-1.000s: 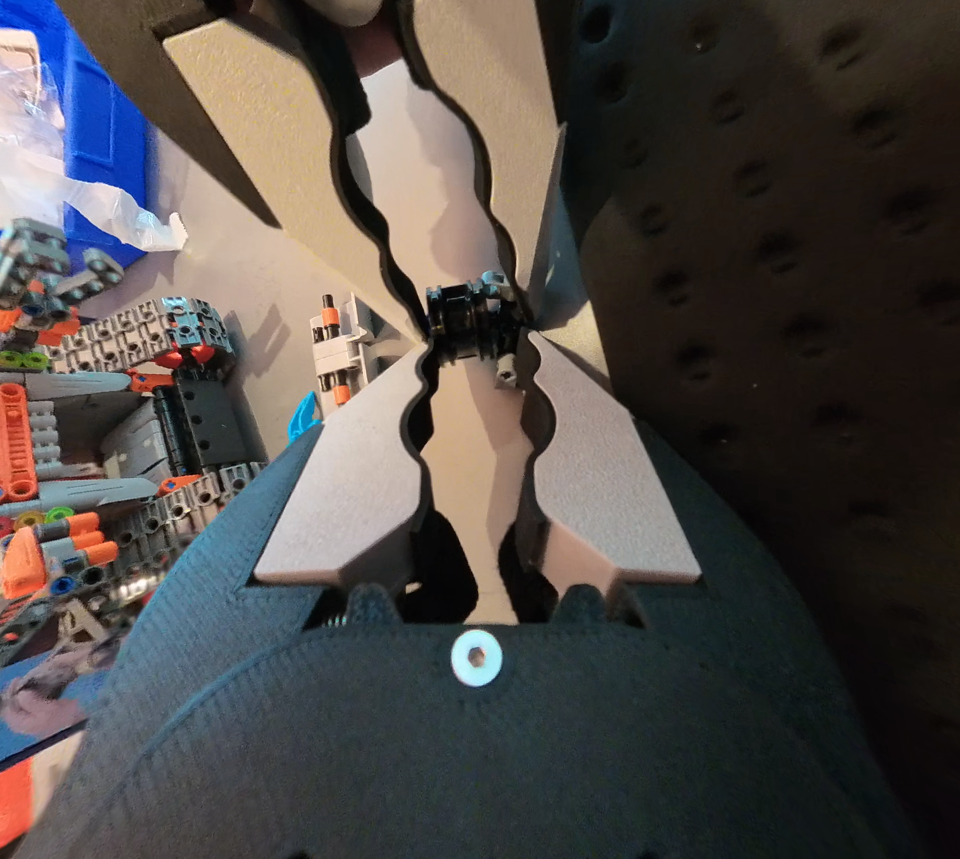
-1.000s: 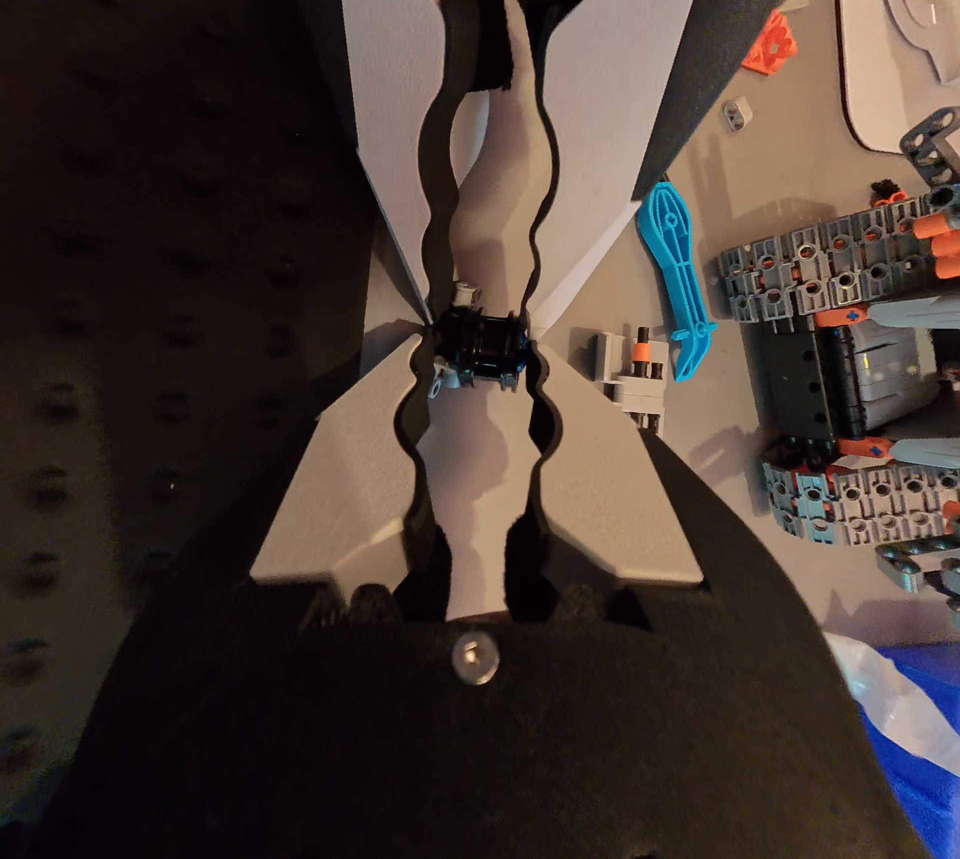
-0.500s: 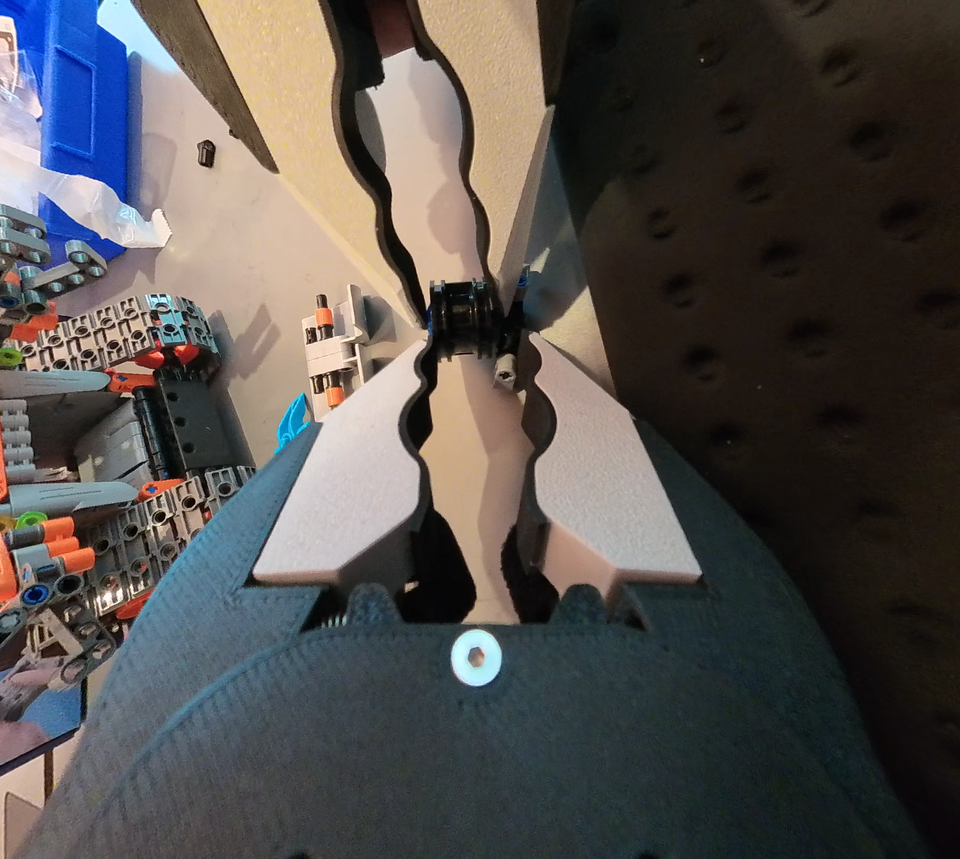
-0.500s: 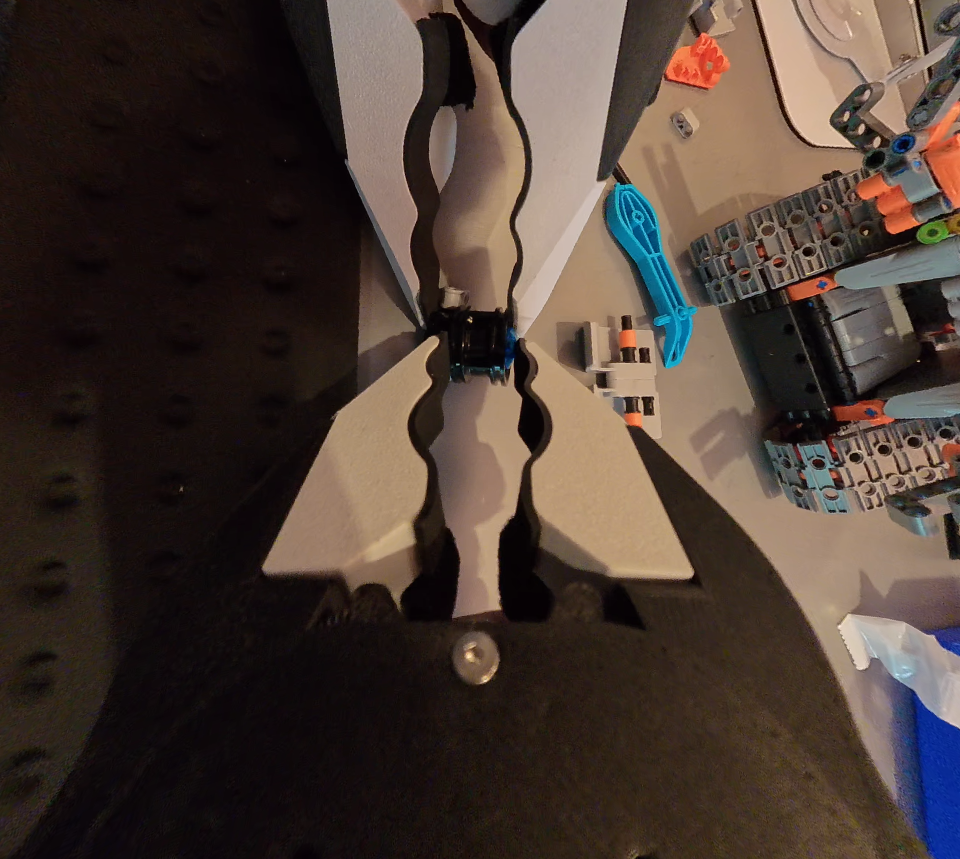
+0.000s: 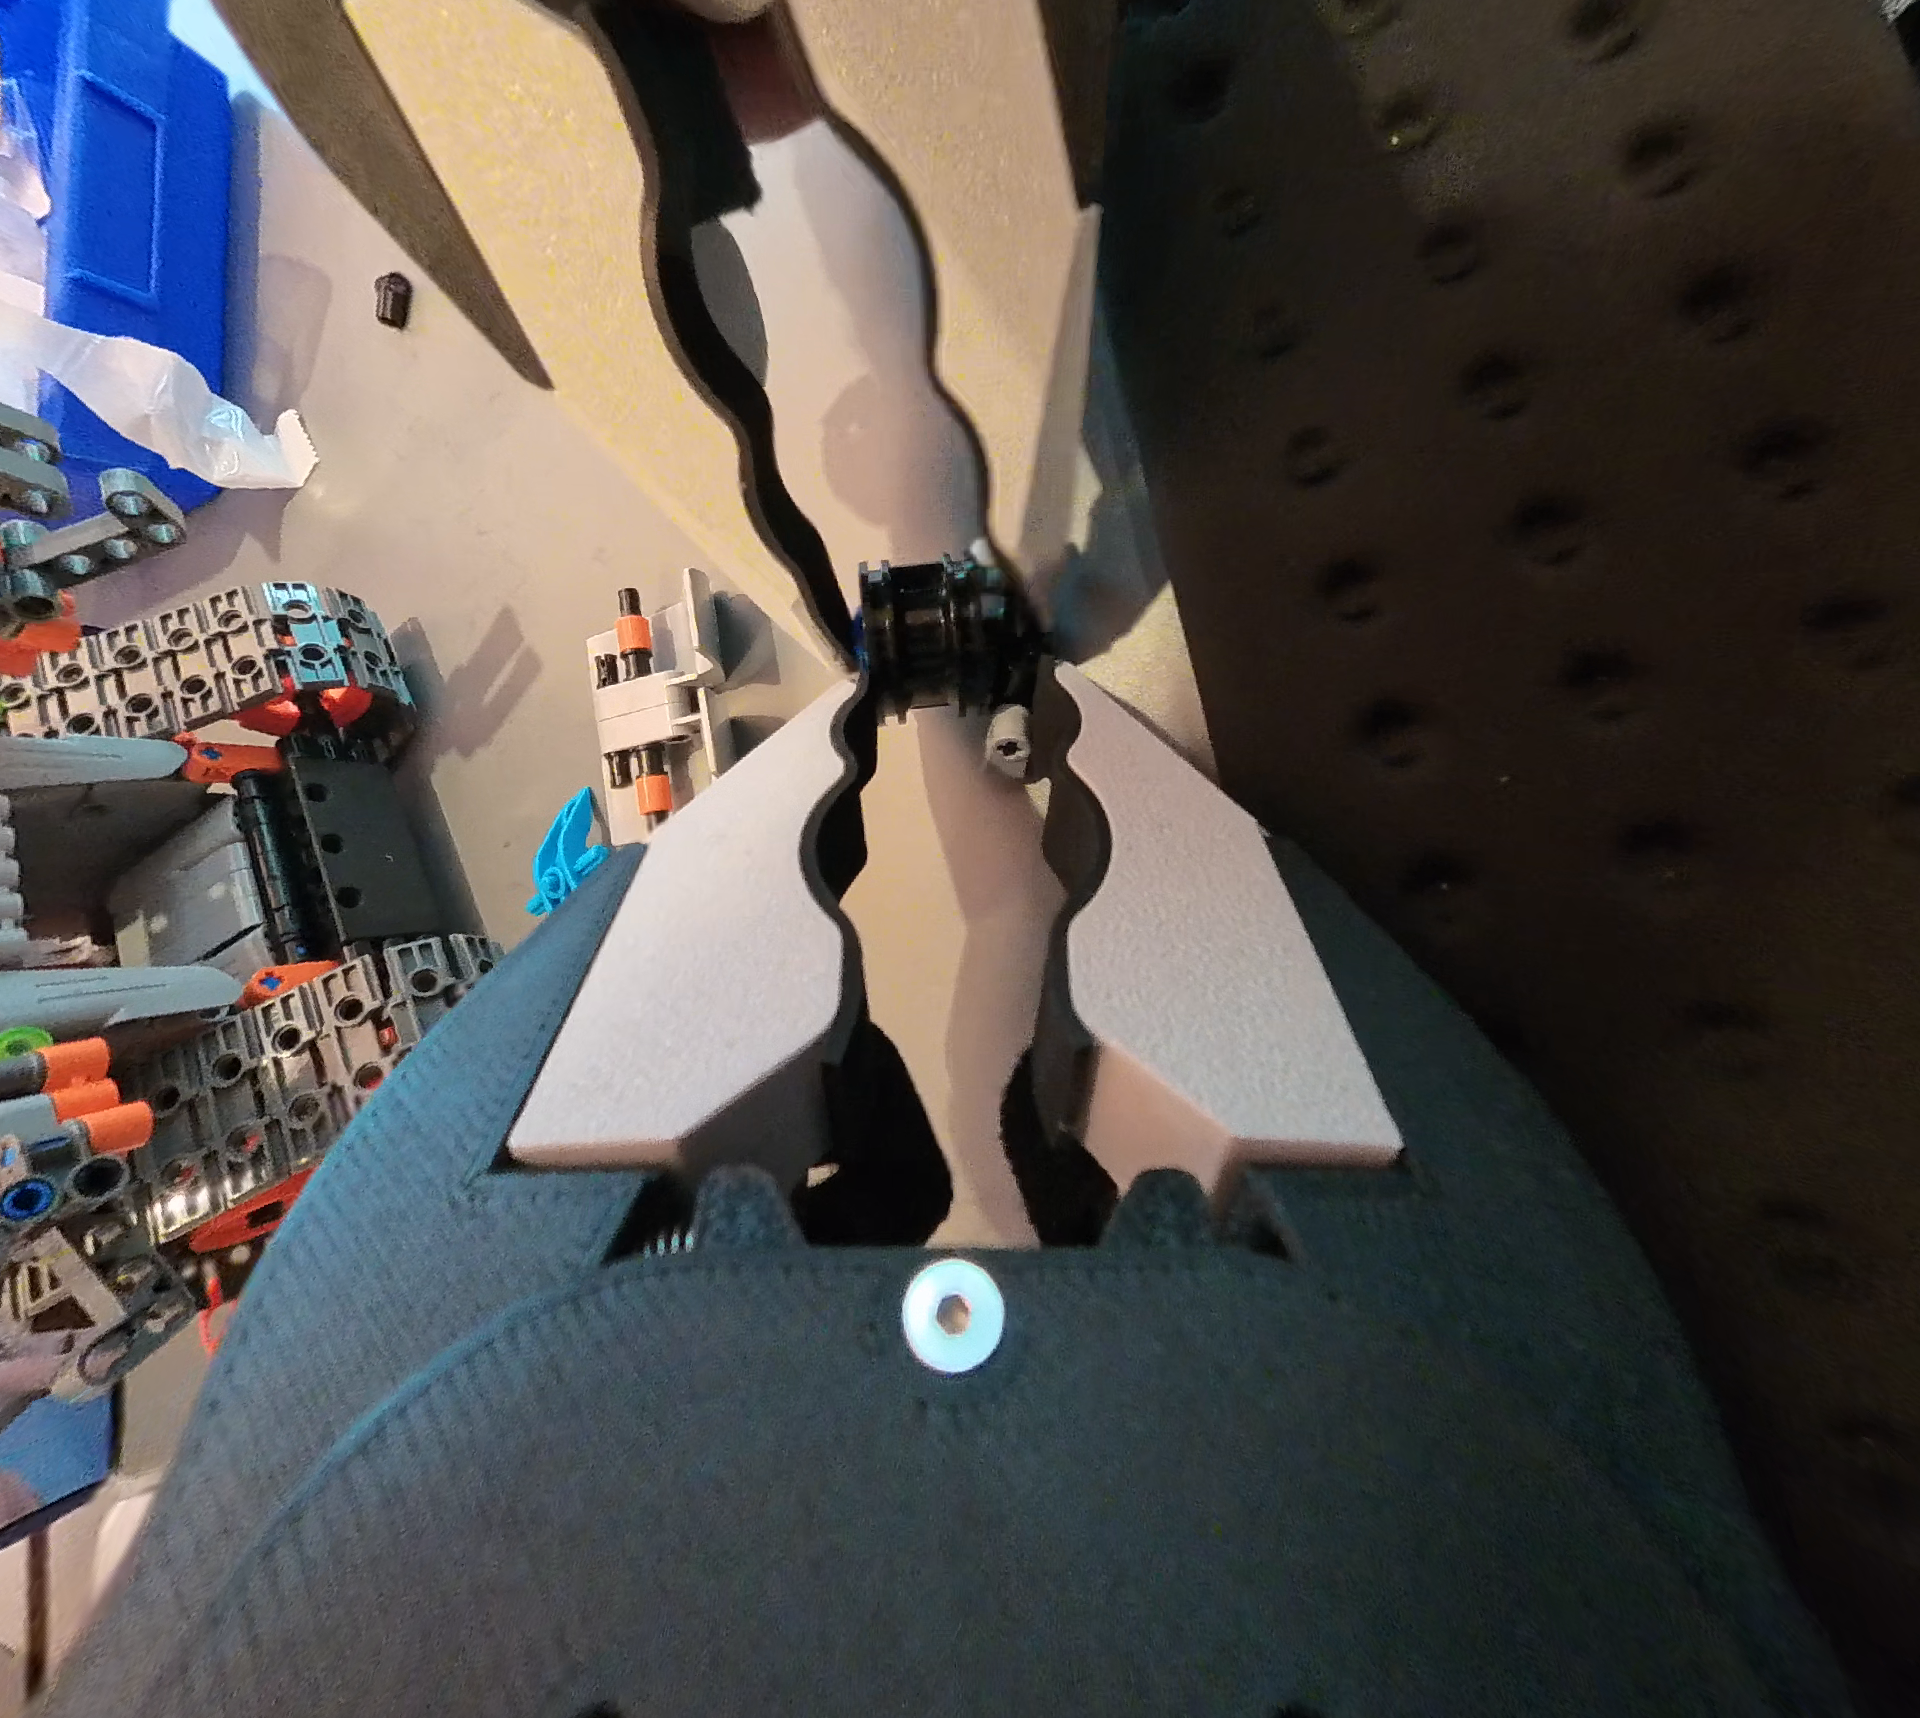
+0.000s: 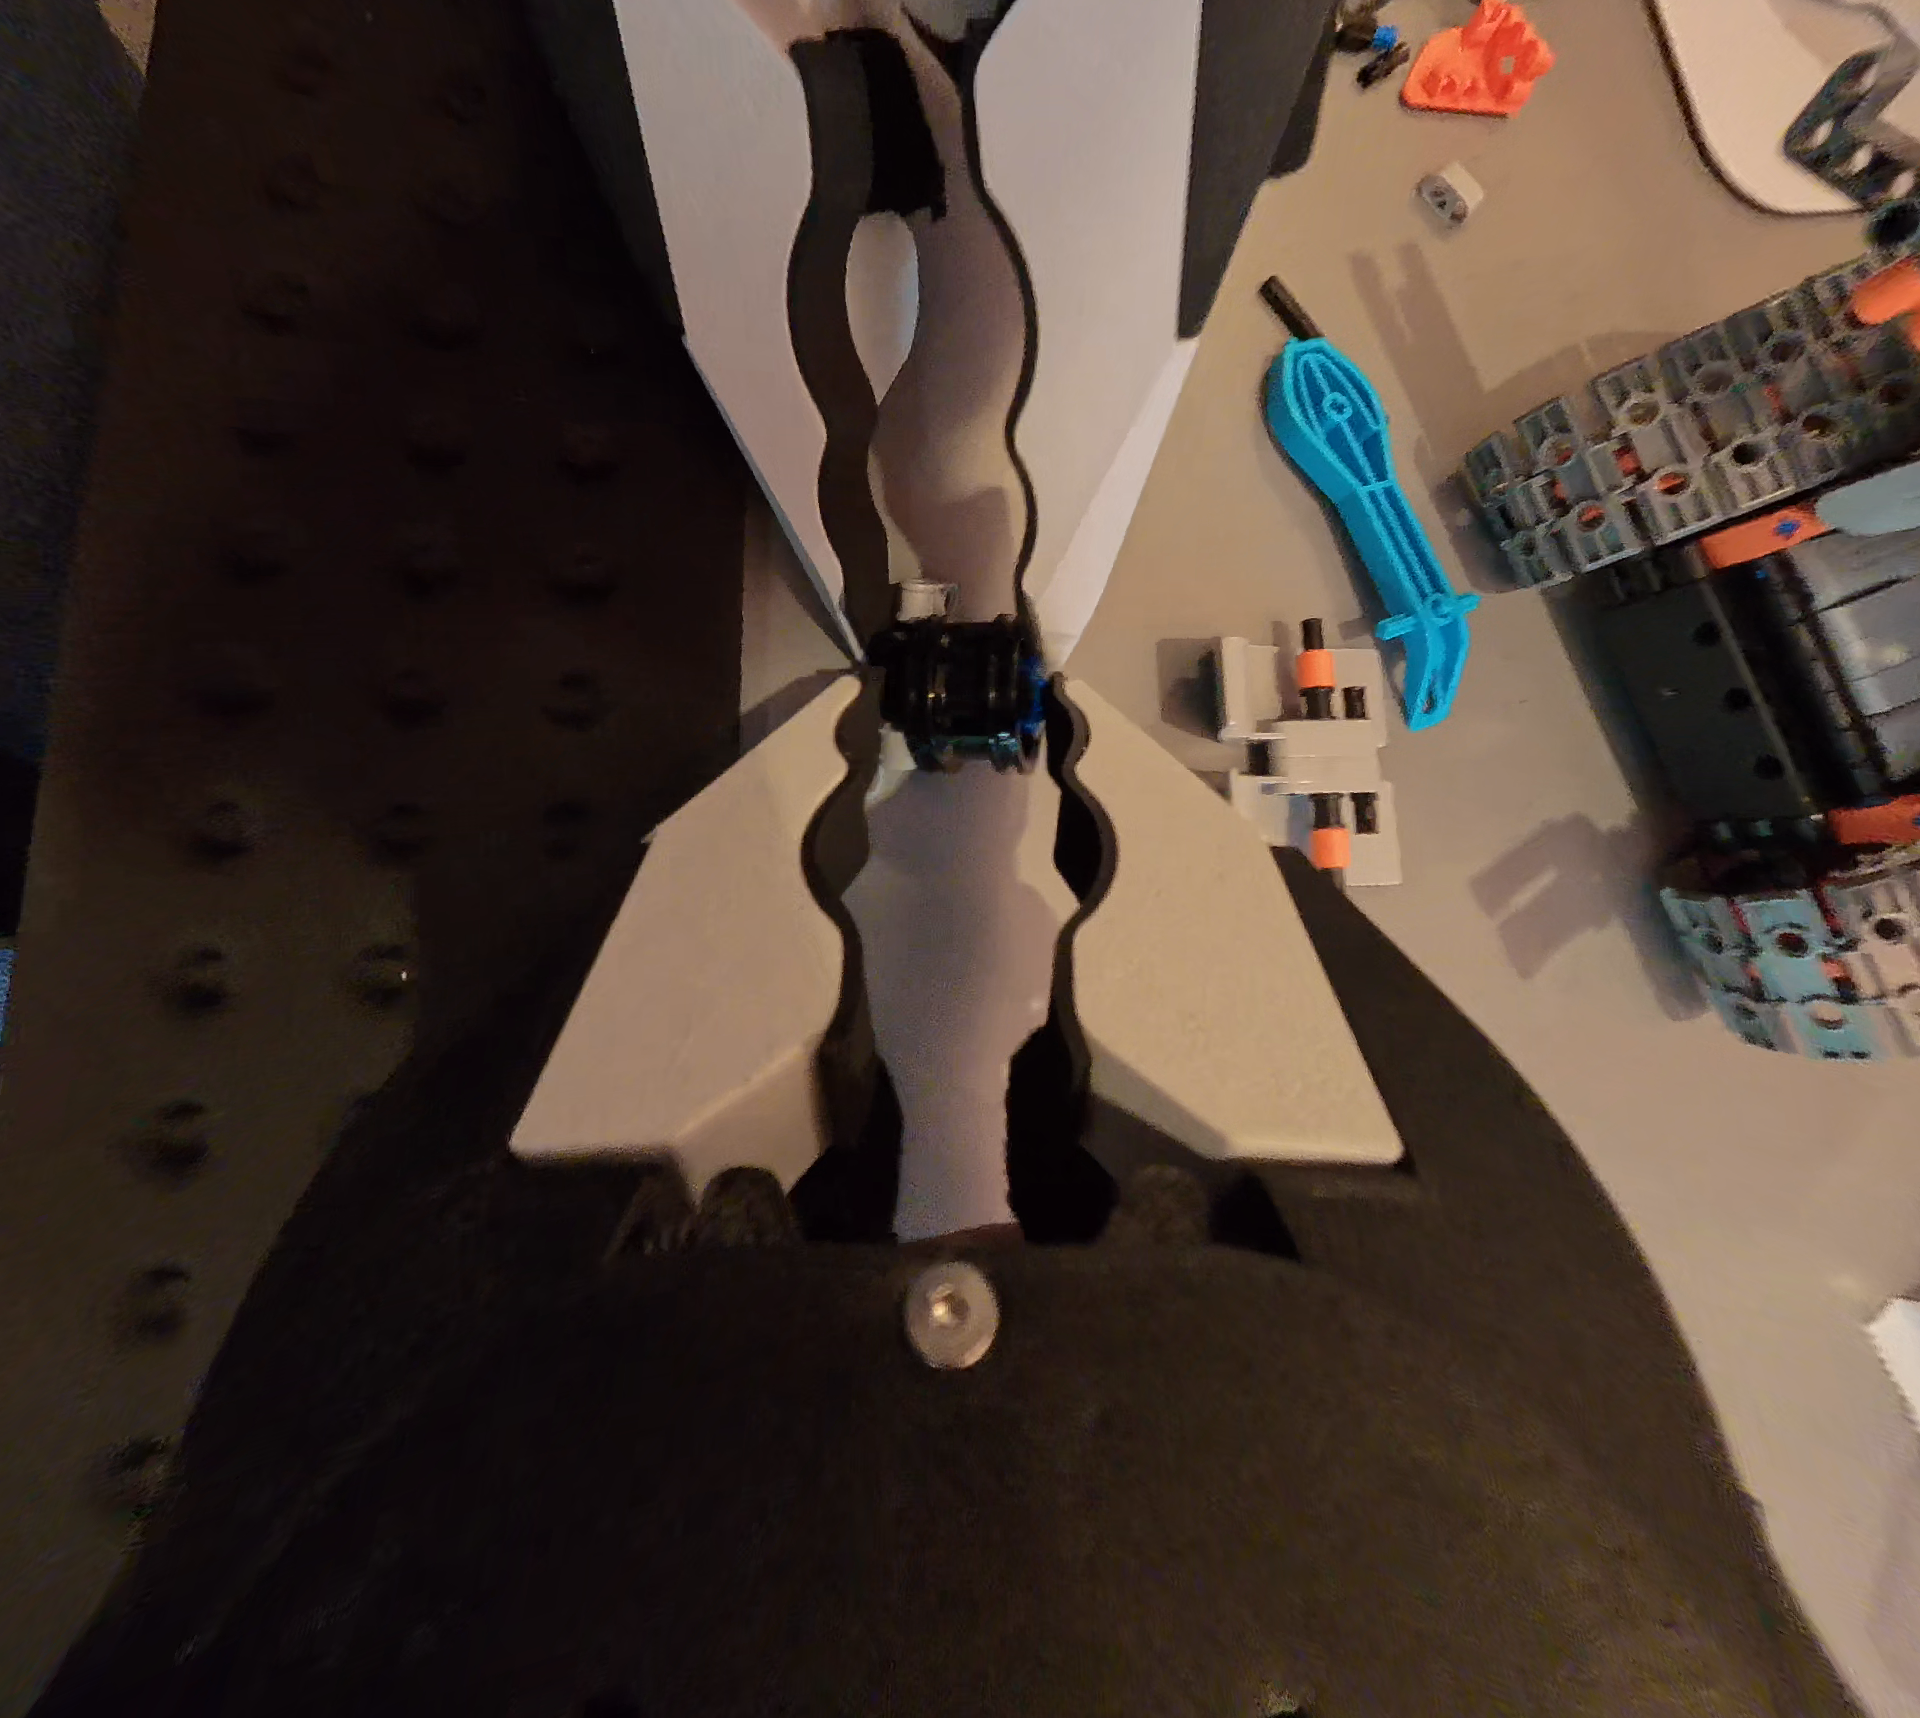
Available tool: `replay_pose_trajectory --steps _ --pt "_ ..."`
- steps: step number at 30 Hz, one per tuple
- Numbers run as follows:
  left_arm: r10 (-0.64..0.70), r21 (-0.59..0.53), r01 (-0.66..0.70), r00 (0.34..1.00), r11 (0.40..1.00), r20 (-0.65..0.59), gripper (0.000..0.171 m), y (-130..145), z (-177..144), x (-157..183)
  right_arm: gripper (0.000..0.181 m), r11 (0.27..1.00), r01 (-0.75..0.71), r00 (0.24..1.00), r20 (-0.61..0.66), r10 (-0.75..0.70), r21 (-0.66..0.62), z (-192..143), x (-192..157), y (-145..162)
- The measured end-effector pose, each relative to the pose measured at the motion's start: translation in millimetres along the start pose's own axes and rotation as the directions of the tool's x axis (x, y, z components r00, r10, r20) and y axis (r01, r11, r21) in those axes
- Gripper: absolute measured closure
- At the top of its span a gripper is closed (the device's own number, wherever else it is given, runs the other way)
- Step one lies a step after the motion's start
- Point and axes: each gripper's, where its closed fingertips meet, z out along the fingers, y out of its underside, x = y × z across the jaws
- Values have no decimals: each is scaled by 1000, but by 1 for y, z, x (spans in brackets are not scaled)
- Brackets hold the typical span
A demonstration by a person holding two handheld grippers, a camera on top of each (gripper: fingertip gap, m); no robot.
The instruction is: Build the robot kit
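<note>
Small black ribbed wheel pc [image 5: 940, 650] [image 6: 961, 694], pinched tip-to-tip betw both tongs, above table.

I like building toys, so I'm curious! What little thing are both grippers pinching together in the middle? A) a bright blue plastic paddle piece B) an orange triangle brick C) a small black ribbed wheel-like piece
C: the small black ribbed wheel-like piece sits squeezed between the tips of the right gripper and the left gripper, which face each other.
</note>
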Motion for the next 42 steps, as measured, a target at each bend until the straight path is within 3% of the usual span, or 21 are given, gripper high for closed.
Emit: replay_pose_trajectory --steps 3,9,18,33,42 --pt "-33 16 33 999 999 -8 141 1 0 -3 140 996 -73 997 12 73 52 0 -2 0" --pt "-47 44 49 998 998 -40 141 -2 0 1 152 991 -96 995 16 95 93 -4 0 1" --pt "-29 45 30 999 999 -33 140 -2 0 1 154 979 -157 987 53 151 128 -3 1 1" --pt "28 49 -28 1000 998 -3 140 -4 0 2 156 994 -76 997 -19 78 77 -4 -1 0" --pt "-2 57 3 1000 998 -20 141 -5 1 2 157 987 -95 994 -50 102 130 -8 0 -1"
